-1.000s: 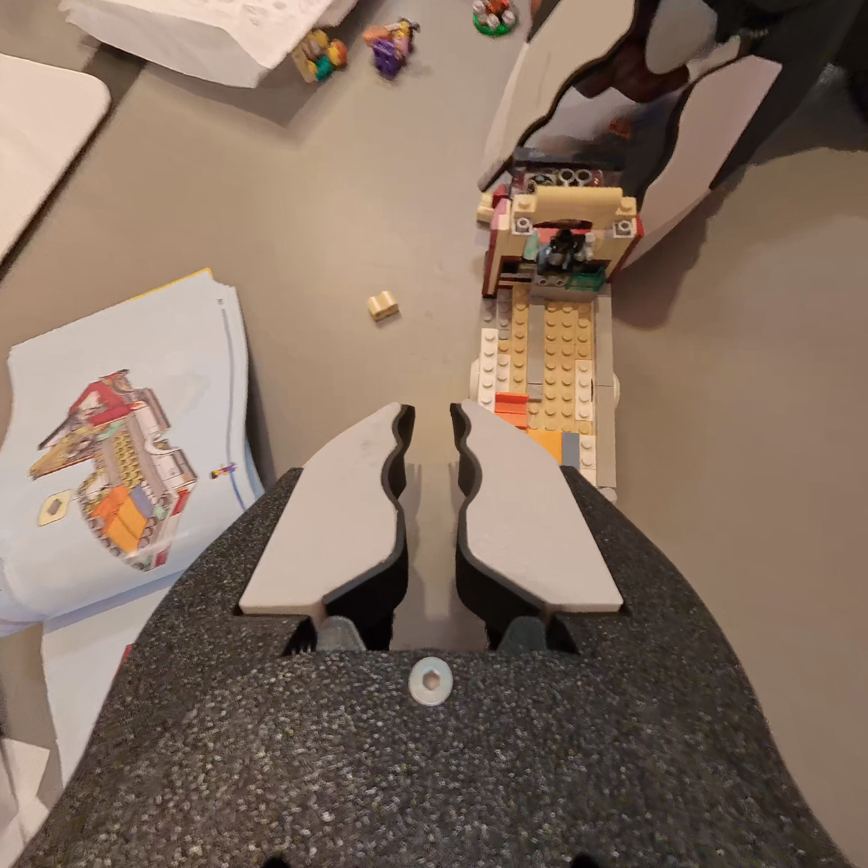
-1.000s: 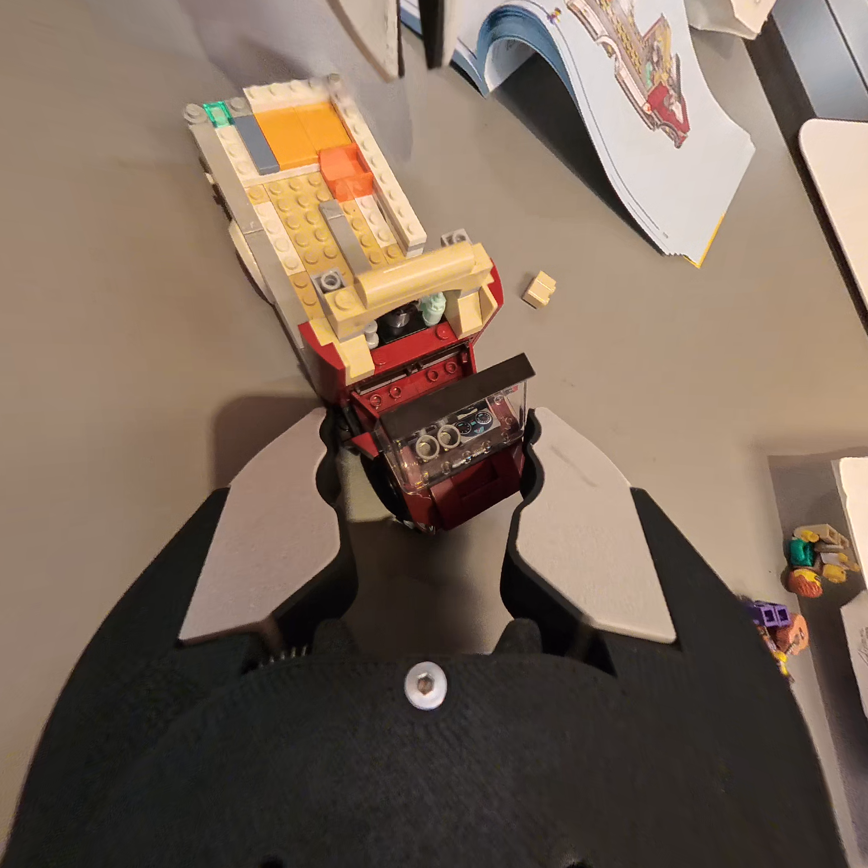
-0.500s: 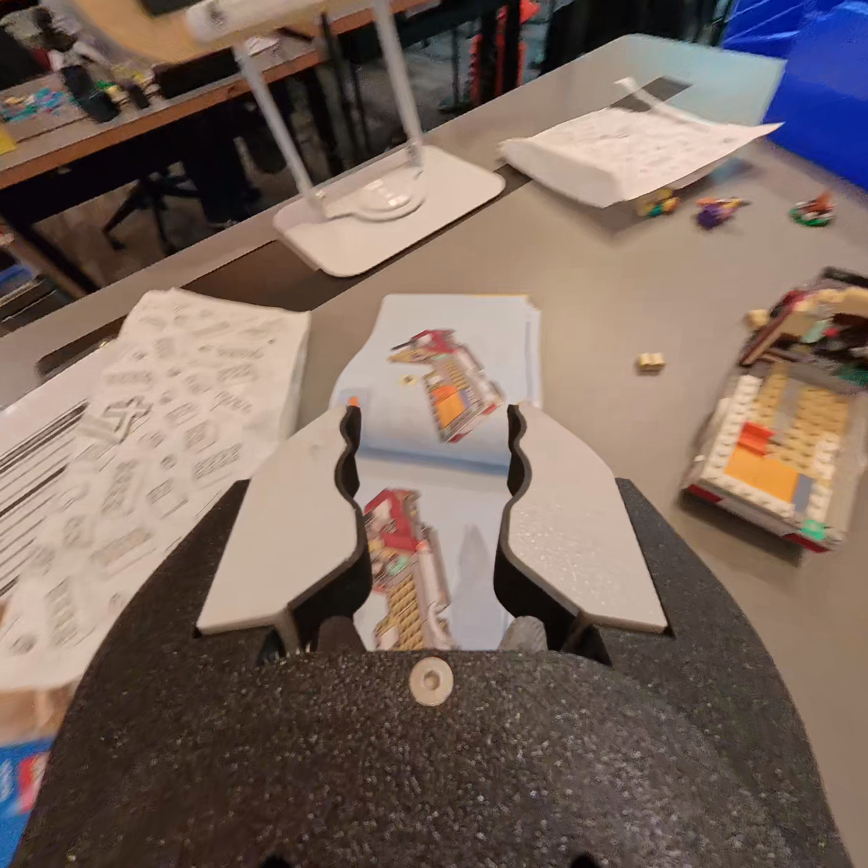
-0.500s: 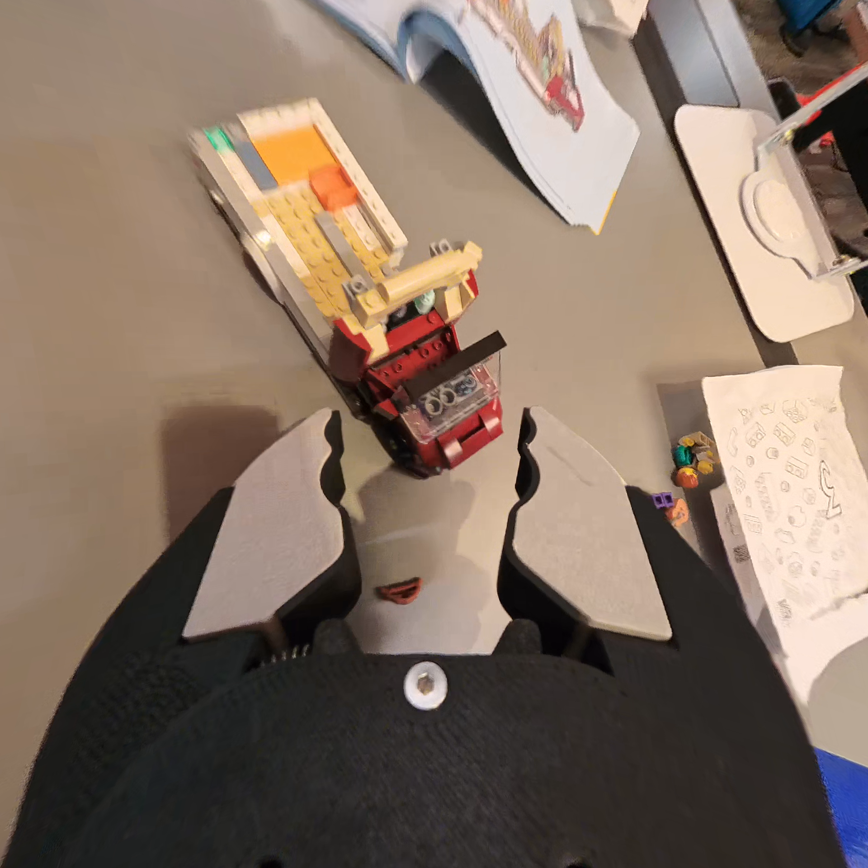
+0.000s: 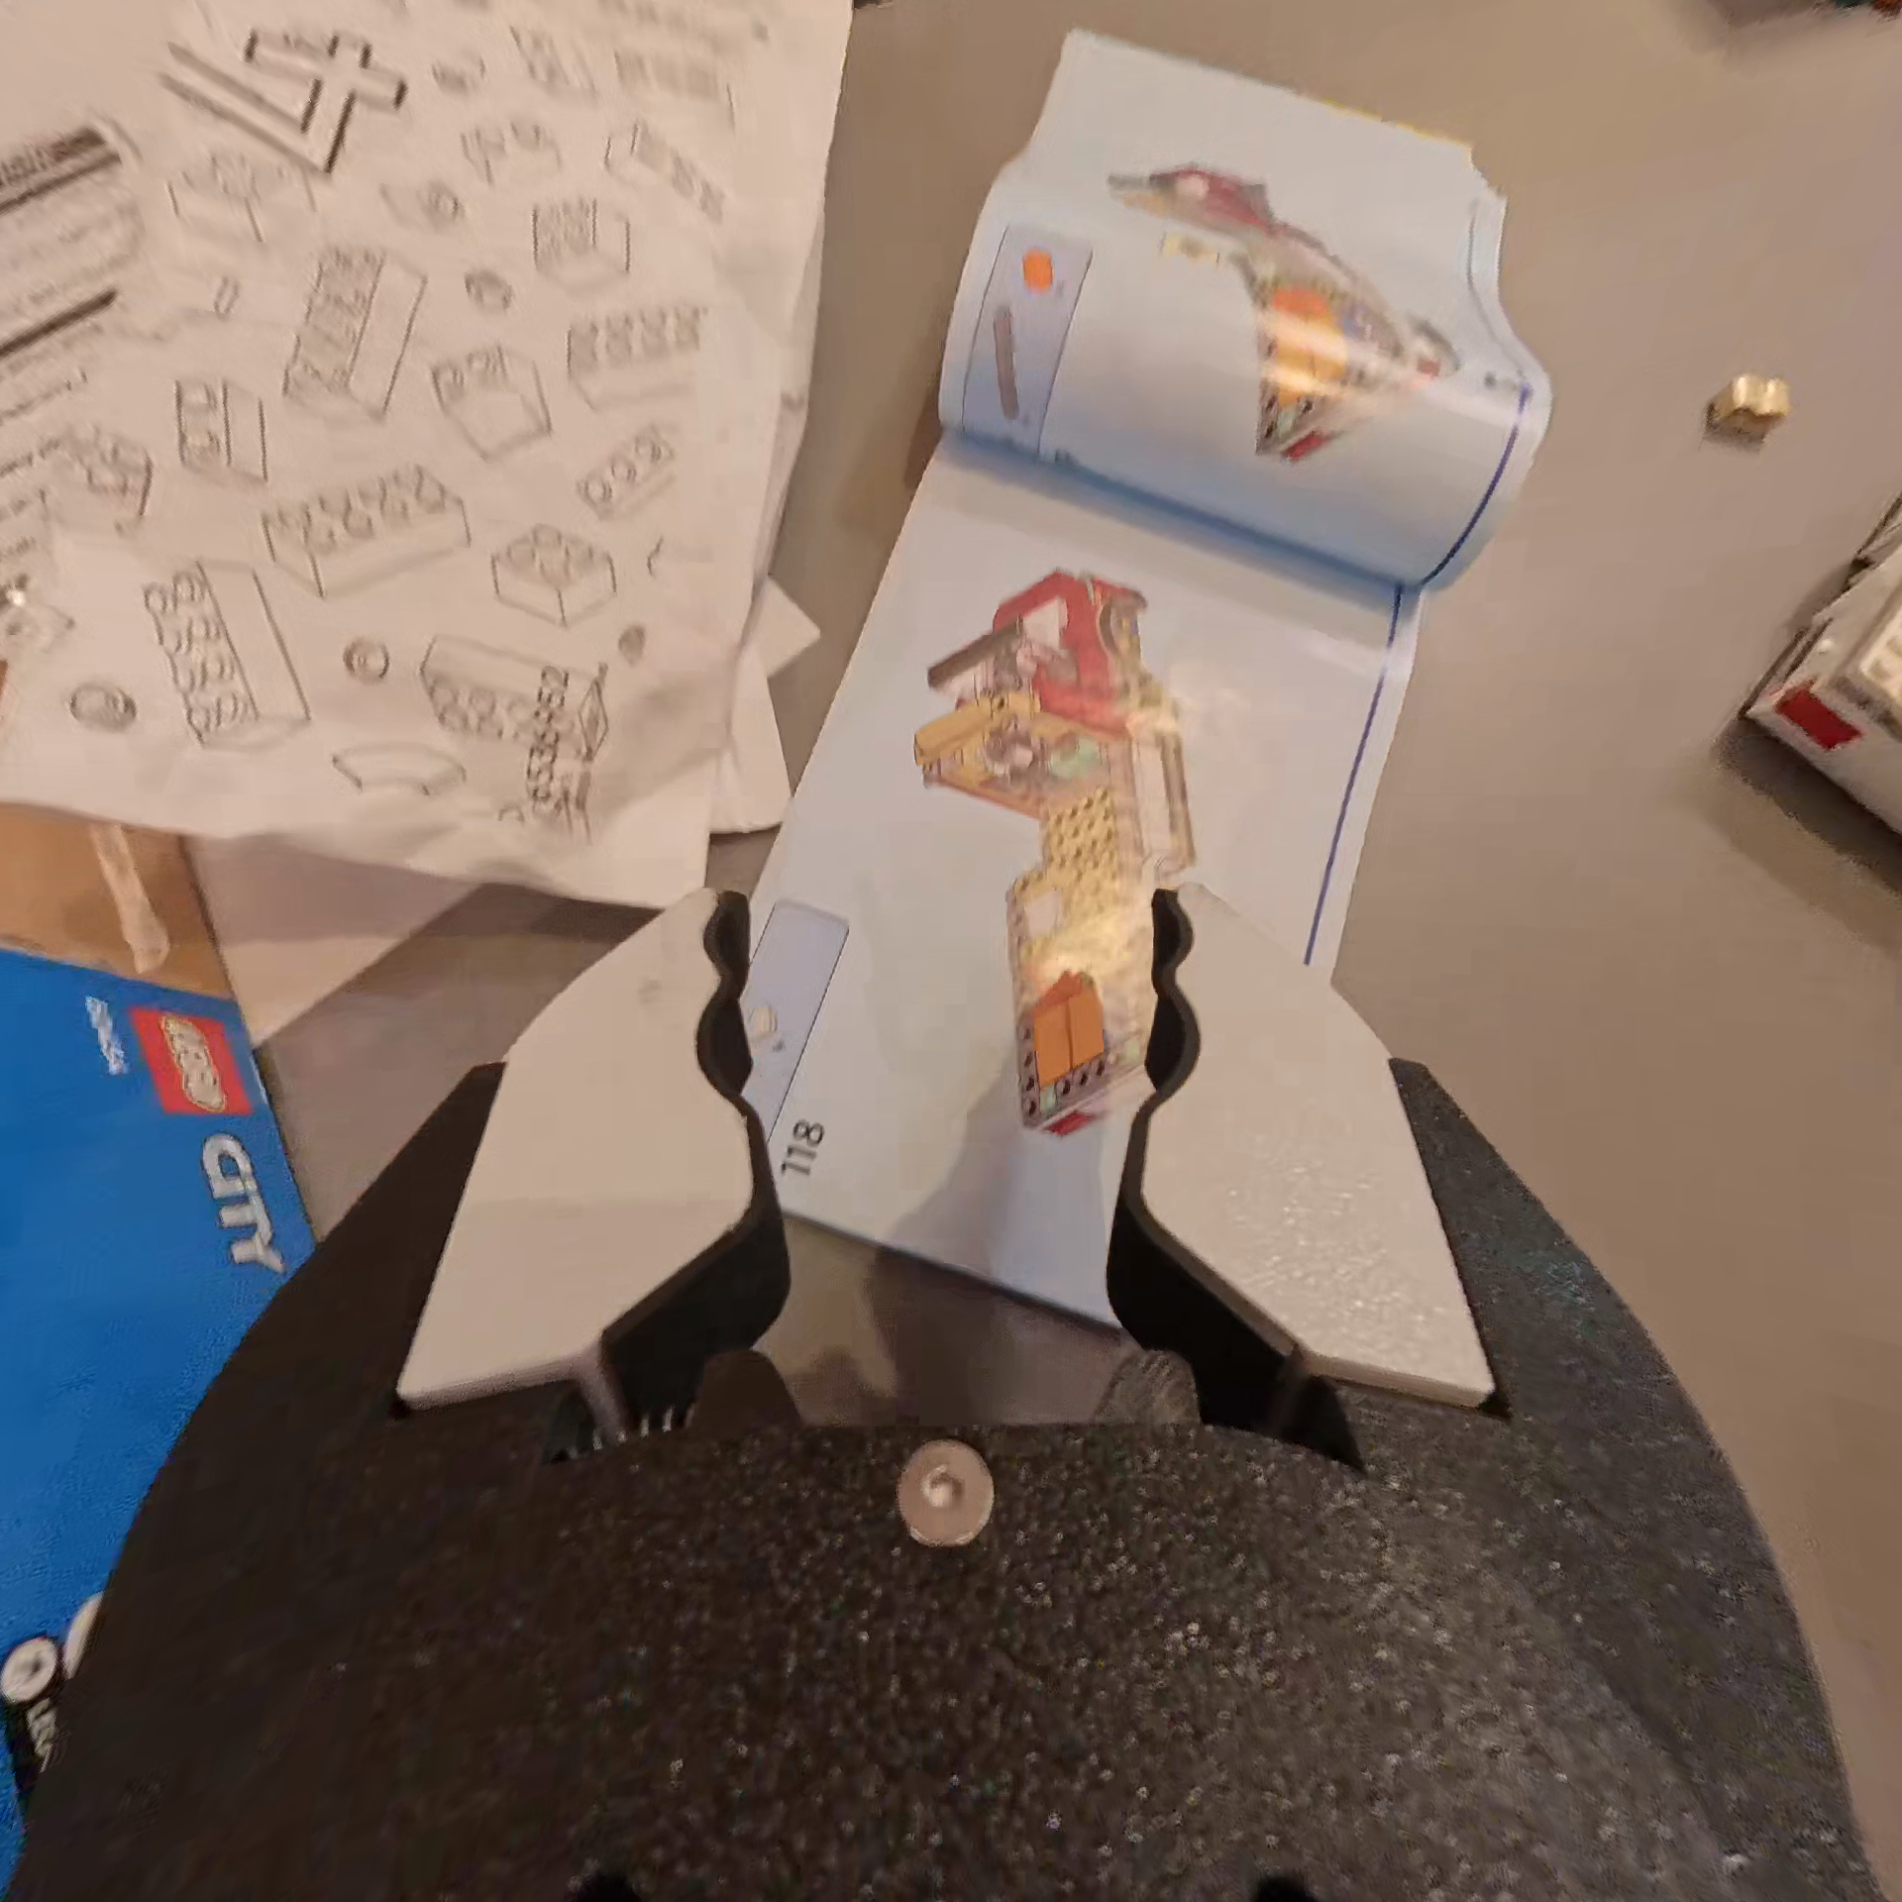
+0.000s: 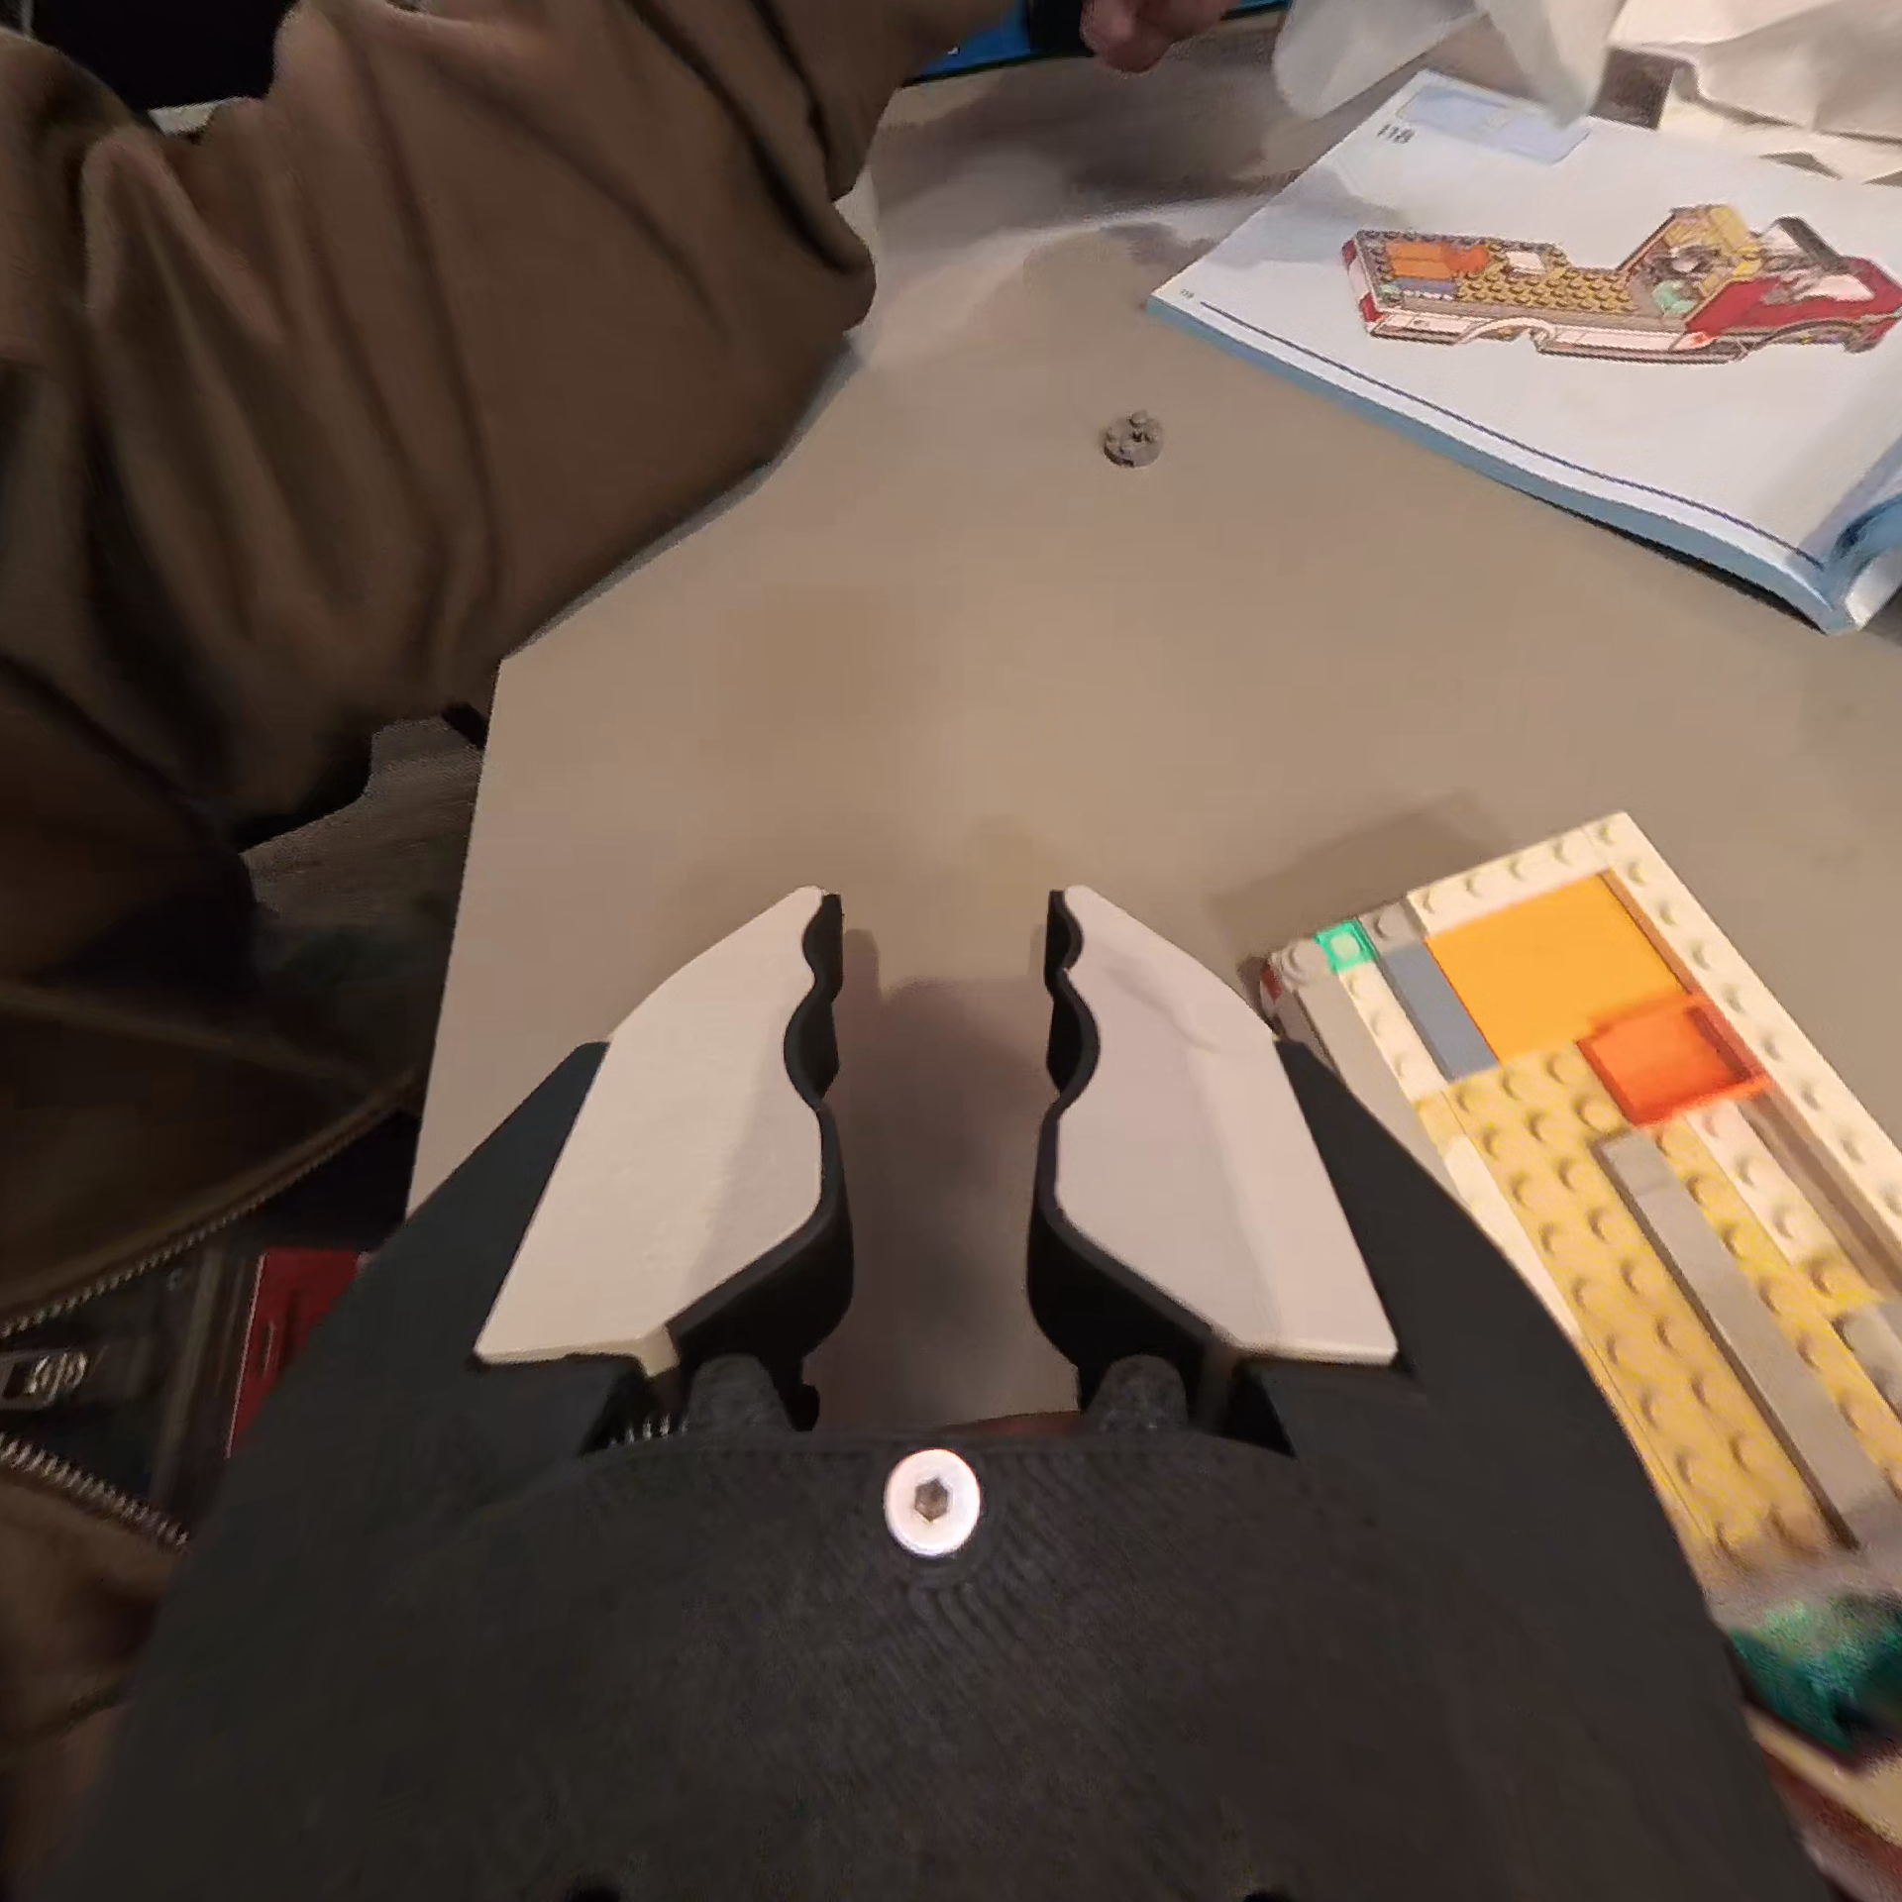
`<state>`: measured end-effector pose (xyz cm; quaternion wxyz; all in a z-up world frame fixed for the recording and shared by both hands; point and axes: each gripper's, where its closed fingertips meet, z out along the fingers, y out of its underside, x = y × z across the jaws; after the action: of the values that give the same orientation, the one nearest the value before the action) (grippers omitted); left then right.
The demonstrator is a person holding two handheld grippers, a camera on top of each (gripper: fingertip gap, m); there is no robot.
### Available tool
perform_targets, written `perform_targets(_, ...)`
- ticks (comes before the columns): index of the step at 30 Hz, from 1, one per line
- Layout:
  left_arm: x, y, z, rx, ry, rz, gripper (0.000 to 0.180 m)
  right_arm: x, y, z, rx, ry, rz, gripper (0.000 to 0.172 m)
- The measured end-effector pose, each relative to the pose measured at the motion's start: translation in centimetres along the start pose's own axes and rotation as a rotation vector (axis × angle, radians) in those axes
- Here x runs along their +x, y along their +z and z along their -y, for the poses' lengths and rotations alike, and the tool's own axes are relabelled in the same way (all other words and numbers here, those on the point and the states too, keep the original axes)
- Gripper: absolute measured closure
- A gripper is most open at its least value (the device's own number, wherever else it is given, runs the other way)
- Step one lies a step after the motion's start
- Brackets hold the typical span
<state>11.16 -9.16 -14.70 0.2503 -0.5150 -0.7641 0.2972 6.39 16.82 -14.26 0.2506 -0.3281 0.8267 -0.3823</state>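
Note:
My left gripper (image 5: 947,916) is wide open and empty, hovering over an open building-instruction booklet (image 5: 1112,741) that lies on the grey table. My right gripper (image 6: 945,911) is open with a narrower gap and holds nothing; bare table (image 6: 926,659) shows between its fingers. A brick-built vehicle model (image 6: 1606,1112) with tan, white and orange plates lies just right of the right gripper. Its corner also shows in the left wrist view (image 5: 1842,700). A small grey round brick (image 6: 1135,441) lies on the table ahead of the right gripper.
A white printed paper bag (image 5: 391,412) lies left of the booklet. A blue box (image 5: 124,1235) sits at the left edge. A small tan brick (image 5: 1748,407) lies at right. A person's brown sleeve (image 6: 360,360) crosses the left side. The table edge (image 6: 453,978) runs beside the right gripper. The small grey round brick (image 6: 1135,441) lies some 10 cm from my left tips, 15 cm from my right tips.
My left gripper opened wide and swung from the model over to the booklet. My right gripper drew back off the model's front, turned toward the table edge and narrowed its jaws on nothing.

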Motion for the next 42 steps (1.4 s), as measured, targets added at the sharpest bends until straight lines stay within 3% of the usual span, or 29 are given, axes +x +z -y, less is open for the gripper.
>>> perform_targets(5, -0.8, -0.6, -1.1, -0.007, -0.024, 0.025, 0.103, 1.4, 1.2, 0.7, 0.048, 0.04, -0.032, 0.135)
perform_targets(14, -0.9, 0.1, -1.9, -0.071, -0.01, 0.056, 0.093, 2.5, -0.7, 0.9, 0.151, 0.164, -0.022, 0.139)
perform_targets(42, -0.3, 1.3, -2.7, -0.118, 0.003, 0.014, 0.089, 1.7, -0.2, 0.3, 0.101, 0.131, 0.003, 0.139)
